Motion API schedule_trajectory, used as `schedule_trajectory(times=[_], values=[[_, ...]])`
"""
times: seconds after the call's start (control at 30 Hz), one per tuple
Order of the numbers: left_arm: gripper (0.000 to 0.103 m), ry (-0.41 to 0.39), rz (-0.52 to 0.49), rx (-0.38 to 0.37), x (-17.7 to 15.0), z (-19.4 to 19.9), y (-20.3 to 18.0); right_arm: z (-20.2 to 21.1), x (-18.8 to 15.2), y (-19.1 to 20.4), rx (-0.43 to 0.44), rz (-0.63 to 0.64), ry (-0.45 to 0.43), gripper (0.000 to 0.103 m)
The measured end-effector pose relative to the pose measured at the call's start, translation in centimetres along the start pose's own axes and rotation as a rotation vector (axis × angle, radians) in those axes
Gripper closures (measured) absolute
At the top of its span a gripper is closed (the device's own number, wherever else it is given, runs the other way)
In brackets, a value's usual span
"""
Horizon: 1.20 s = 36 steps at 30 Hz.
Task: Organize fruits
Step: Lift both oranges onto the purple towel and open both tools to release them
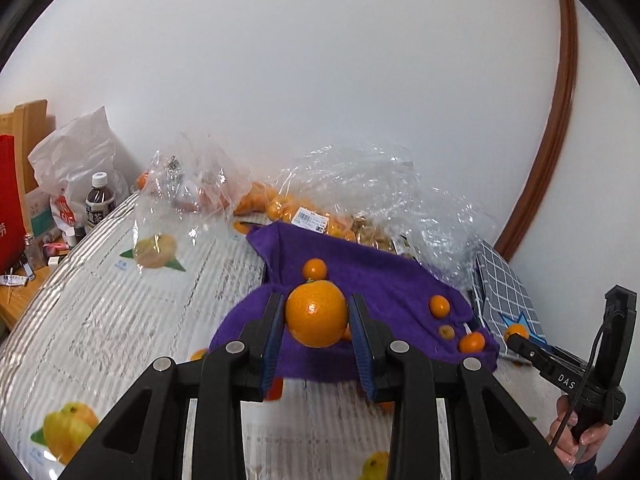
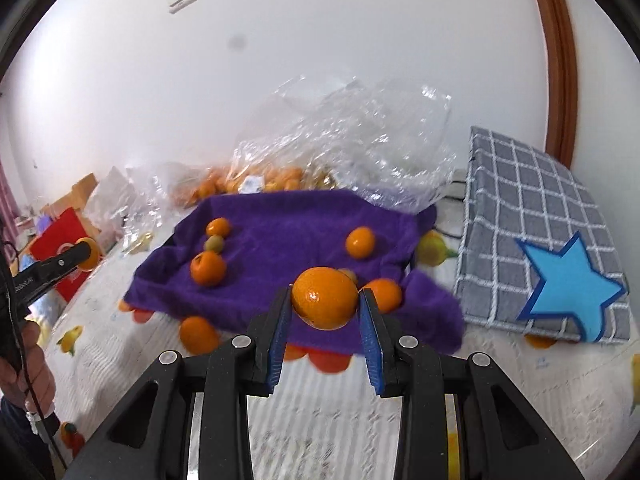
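Note:
My left gripper (image 1: 316, 304) is shut on an orange (image 1: 316, 320) and holds it above a purple cloth (image 1: 372, 276). My right gripper (image 2: 325, 296) is likewise shut on a second orange (image 2: 325, 308) over the same cloth (image 2: 296, 224). Small oranges (image 2: 208, 268) (image 2: 360, 242) and a greenish fruit (image 2: 214, 243) lie on the cloth, and more oranges (image 2: 199, 334) sit on the table at its near edge. Each gripper shows in the other's view: the right one (image 1: 514, 336) at the right edge, the left one (image 2: 86, 256) at the left edge.
Crumpled clear plastic bags (image 1: 360, 176) holding several oranges (image 1: 276, 204) lie behind the cloth by the wall. A grey checked fabric box with a blue star (image 2: 540, 240) stands to the right. A bottle (image 1: 100, 200), a white bag and a red bag (image 1: 10, 216) crowd the left.

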<state>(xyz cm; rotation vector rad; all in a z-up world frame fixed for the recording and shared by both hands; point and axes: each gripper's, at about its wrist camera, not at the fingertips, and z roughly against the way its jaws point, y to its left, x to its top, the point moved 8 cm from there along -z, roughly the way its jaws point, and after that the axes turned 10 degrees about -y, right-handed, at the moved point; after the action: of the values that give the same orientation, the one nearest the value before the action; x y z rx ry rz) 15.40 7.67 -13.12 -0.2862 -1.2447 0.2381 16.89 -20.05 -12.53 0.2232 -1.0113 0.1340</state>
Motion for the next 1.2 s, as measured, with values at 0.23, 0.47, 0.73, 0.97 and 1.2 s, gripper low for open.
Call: schedule_trajectory(times=[0.23,0.47,0.73,0.97,1.2], values=[[0.072,0.016,0.025,0.016,2.0,-4.1,0.0,-2.5,2.2,-0.6,-0.036,0.034,0.005,0.069],[0.072,0.021,0.038,0.052,2.0,-8.6,0.2,-7.1,3.4,-1.6,-0.06,0.059,0.039,0.069],[0.072,0.087,0.094,0.048,-0.8,-10.5,2.3,-11.0,0.5,-3.2,-0.052,-0.034,0.136,0.069],[0.072,0.124,0.047,0.02,-1.9,-11.4,0.9,-12.2,-0.7,-2.7,-0.067,0.012,0.164,0.069],[0.072,0.184,0.048,-0.001,-3.1,-12.7,0.5,-12.3,-0.9,-3.1,-0.075,-0.001,0.16,0.069]])
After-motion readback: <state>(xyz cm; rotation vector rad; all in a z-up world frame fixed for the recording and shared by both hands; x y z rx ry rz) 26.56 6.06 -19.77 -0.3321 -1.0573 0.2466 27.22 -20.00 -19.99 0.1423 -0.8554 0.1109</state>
